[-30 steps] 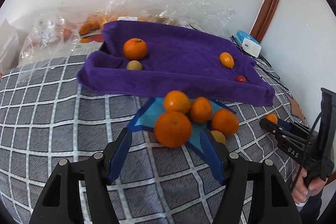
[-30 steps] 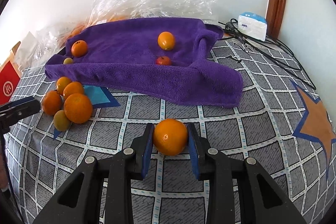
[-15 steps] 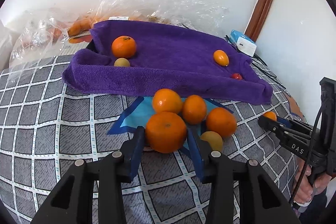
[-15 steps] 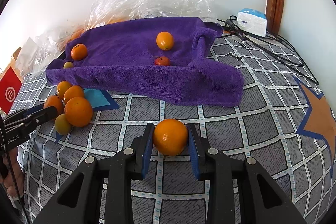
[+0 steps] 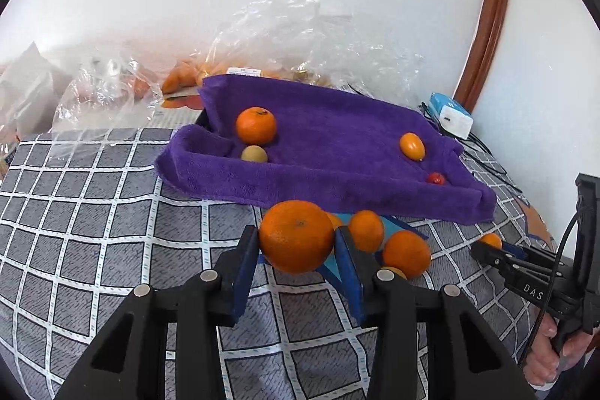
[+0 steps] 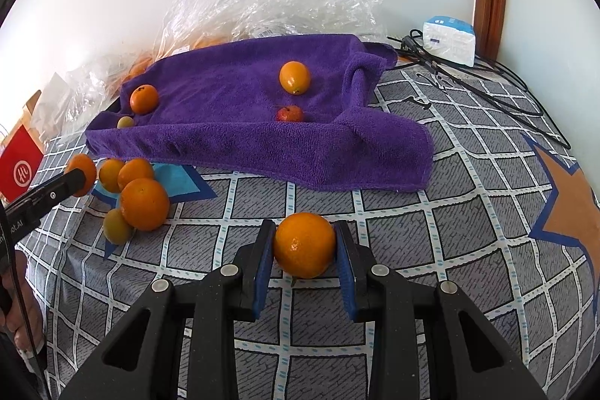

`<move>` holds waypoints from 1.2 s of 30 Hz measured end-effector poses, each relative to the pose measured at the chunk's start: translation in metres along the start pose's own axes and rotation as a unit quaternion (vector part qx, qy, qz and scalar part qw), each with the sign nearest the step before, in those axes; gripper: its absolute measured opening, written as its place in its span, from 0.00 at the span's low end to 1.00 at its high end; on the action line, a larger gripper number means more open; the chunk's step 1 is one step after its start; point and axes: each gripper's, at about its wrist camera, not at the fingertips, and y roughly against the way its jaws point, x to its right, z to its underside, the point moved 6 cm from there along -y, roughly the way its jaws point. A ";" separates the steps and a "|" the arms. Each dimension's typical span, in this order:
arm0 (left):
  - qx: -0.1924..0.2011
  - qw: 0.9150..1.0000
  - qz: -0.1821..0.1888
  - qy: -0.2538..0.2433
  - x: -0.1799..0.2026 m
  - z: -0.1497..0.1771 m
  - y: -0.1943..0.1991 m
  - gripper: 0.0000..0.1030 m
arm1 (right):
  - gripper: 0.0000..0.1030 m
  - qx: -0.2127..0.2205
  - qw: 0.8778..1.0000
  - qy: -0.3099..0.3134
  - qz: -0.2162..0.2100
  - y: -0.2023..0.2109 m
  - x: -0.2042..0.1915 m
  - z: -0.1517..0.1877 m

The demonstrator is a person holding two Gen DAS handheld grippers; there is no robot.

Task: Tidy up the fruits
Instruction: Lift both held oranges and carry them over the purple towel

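left gripper [image 5: 297, 242] pinches a large round orange [image 5: 296, 235] near the bed's left edge; right gripper [image 6: 303, 250] pinches a round yellow-orange citrus [image 6: 303, 244] mid-bed. either smooth fruit could slip out and roll off before reaching the purple terry towel [image 6: 232, 122].

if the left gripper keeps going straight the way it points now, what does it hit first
Likely the near folded edge of the purple terry towel. The left gripper is shut on a large round orange and aims over the loose oranges toward that edge. Depth is unclear; if held high, it may pass above it.
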 end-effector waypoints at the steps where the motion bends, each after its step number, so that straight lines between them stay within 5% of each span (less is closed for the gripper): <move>1: 0.004 1.000 -0.005 0.001 -0.002 -0.001 0.001 0.38 | 0.31 0.001 1.000 -0.001 0.000 0.000 0.000 0.000; 36: 0.014 0.997 -0.045 0.058 -0.029 -0.007 0.002 0.38 | 0.30 0.006 1.000 -0.013 0.006 0.003 0.001 0.000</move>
